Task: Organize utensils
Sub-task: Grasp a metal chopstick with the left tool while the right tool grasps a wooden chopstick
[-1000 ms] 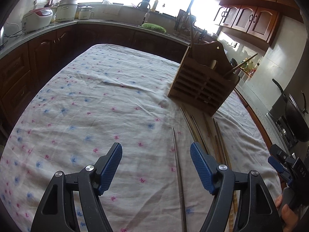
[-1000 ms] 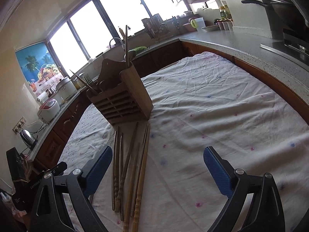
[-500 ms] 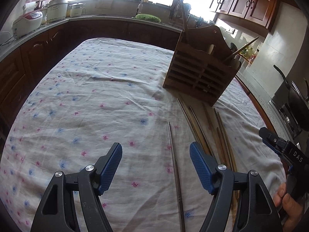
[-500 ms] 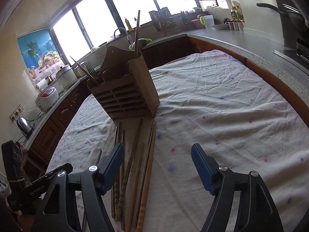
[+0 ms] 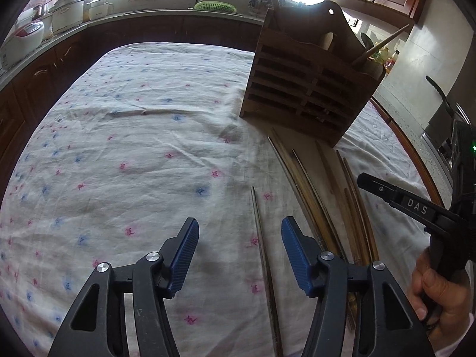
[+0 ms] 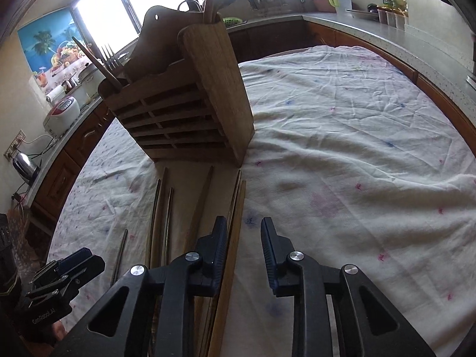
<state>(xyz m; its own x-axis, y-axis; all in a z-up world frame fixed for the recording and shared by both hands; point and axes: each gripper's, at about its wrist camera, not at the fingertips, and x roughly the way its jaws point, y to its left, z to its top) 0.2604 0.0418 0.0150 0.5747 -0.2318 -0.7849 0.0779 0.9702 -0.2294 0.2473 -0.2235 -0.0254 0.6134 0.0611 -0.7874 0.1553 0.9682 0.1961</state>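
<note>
A slatted wooden utensil holder point(image 5: 306, 89) point(image 6: 184, 113) stands on the cloth-covered table with a few utensils sticking out of it. Several wooden and metal chopsticks point(image 5: 327, 208) point(image 6: 160, 214) lie in front of it. My left gripper point(image 5: 239, 253) hovers low over a lone metal chopstick point(image 5: 260, 238), which lies between its closing jaws, nearer the right finger; the pads do not touch it. My right gripper point(image 6: 242, 238) has its jaws closing around a flat wooden chopstick point(image 6: 239, 199) just inside its left finger, with a gap still showing.
The white cloth point(image 5: 134, 148) with pink and blue specks covers the table. Dark counters ring it, bearing a rice cooker point(image 6: 61, 114), a kettle point(image 6: 25, 162) and a green basket point(image 5: 215, 6). A hand point(image 5: 437, 291) holds the right gripper's handle.
Both grippers have moved forward and down toward the chopsticks and the holder. The right jaws have narrowed a lot, the left jaws a little.
</note>
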